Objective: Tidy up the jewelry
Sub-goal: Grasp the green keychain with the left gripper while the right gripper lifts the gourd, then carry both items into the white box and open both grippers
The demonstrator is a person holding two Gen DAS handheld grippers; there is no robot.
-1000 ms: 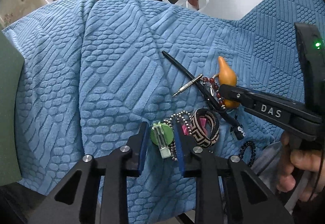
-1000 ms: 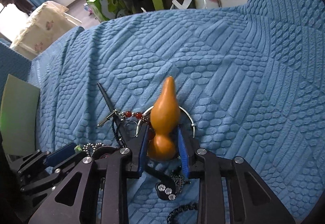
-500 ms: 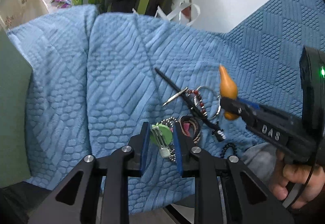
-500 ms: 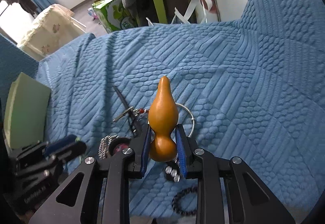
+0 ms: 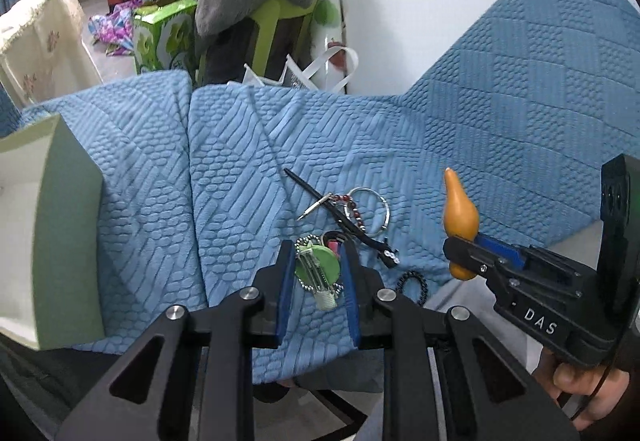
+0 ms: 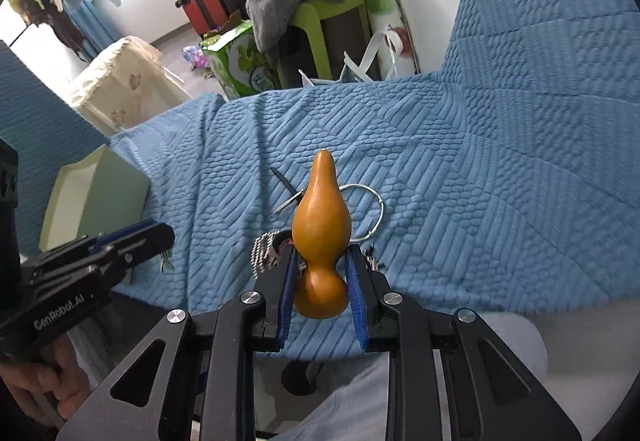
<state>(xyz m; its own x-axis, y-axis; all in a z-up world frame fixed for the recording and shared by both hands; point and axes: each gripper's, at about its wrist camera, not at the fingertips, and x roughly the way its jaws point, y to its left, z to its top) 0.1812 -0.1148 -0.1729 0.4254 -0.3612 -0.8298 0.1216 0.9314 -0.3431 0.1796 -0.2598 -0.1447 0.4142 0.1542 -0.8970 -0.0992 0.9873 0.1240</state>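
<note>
The right gripper (image 6: 320,281) is clamping a smooth, hard-looking orange gourd (image 6: 320,221) at its narrow waist; the left gripper (image 5: 316,273) is pinching a light green pendant (image 5: 318,267).

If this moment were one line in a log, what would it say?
left gripper: shut on green pendant | right gripper: shut on orange gourd | both lifted off blue blanket

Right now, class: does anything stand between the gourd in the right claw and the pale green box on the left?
Yes. The left claw, shut on a green charm, sits between the gourd and the box. The blanket beyond it looks bare.
</note>
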